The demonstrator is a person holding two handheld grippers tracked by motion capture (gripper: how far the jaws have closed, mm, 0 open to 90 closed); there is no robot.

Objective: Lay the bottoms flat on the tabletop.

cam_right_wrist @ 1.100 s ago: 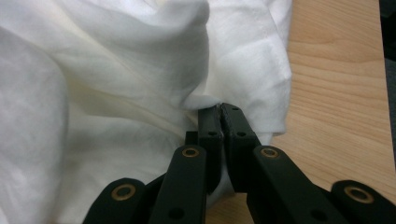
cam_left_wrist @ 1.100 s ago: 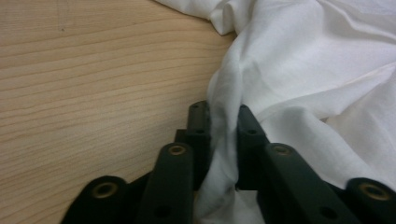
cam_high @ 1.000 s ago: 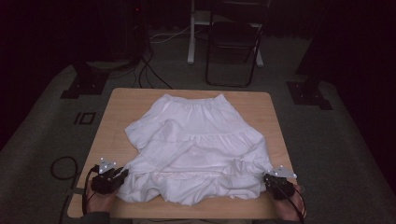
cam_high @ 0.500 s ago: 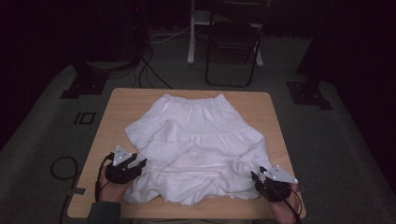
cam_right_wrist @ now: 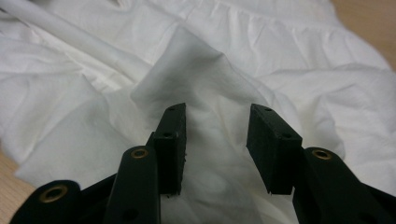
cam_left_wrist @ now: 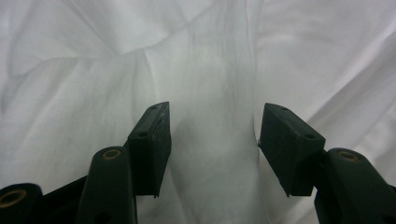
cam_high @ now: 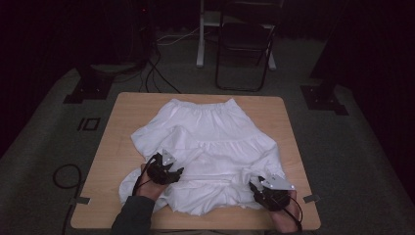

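With the white tiered skirt [cam_high: 210,147] lying rumpled on the tabletop [cam_high: 122,142], left gripper [cam_high: 169,172] and right gripper [cam_high: 266,188] have just been opening, jaws spread, nothing pinched; folding looks barely begun.

The right gripper [cam_right_wrist: 215,149] has its two black jaws apart; they have just been opening. Between them lies a raised fold of the white garment [cam_right_wrist: 196,70], and the pads do not press it. The cloth is wrinkled everywhere. The wooden table [cam_right_wrist: 369,18] appears at far right.
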